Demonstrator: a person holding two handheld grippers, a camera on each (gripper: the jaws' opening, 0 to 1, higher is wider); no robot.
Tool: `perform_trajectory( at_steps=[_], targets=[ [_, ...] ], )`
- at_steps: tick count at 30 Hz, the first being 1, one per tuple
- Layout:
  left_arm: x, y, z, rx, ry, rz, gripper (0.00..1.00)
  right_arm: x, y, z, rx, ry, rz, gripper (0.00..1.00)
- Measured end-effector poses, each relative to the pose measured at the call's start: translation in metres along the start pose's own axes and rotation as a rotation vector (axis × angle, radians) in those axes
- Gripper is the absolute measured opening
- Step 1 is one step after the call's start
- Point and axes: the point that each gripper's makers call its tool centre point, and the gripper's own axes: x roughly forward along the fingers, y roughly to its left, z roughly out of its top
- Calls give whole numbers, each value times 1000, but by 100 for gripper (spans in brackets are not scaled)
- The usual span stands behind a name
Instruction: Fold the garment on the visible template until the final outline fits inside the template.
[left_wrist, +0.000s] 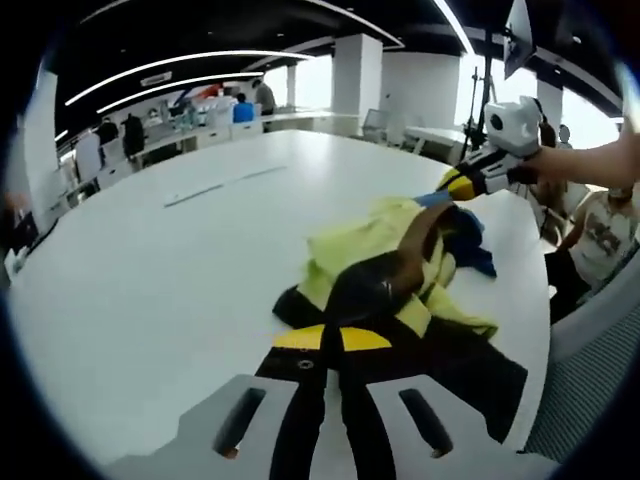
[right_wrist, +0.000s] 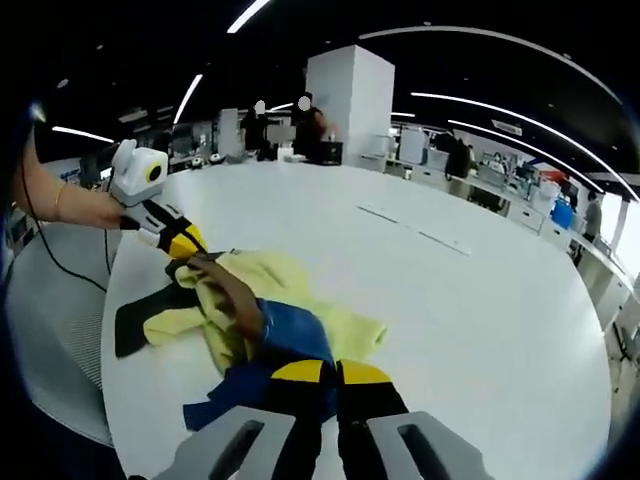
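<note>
Gripping the crumpled garment (left_wrist: 400, 260) at both ends with left gripper (left_wrist: 332, 340) and right gripper (right_wrist: 335, 375) clamped, I judge folding barely begun.

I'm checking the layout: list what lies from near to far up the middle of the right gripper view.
Right gripper shut on blue cloth → yellow garment → left gripper at the garment's far end → bare white table → white pillar.

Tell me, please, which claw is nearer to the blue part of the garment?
Right. The right claw is shut on the blue part. The left claw is shut on the black part, with yellow fabric between.
</note>
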Motion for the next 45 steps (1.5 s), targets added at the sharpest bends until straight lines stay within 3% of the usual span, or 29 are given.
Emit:
perform_trajectory(
  at_steps=[9,11,25,30,34,45],
  targets=[
    [-8,-1,8,16,-7,14,0,-6,2,5,-2,-8,10,0],
    [-11,3,11,17,-11,40,0,-8,5,6,38,-7,38,0],
    [-28,2,40,8,-75,50,0,-21,8,25,54,-51,53,0],
    [-34,5,57,6,-111,56,0,-24,5,35,49,-66,34,0],
    [-34,9,60,-30,-93,60,0,-25,1,43,7,-75,16,0],
    [-38,24,94,-30,-142,82,0,-28,-15,69,-43,-99,-34,0]
  ],
)
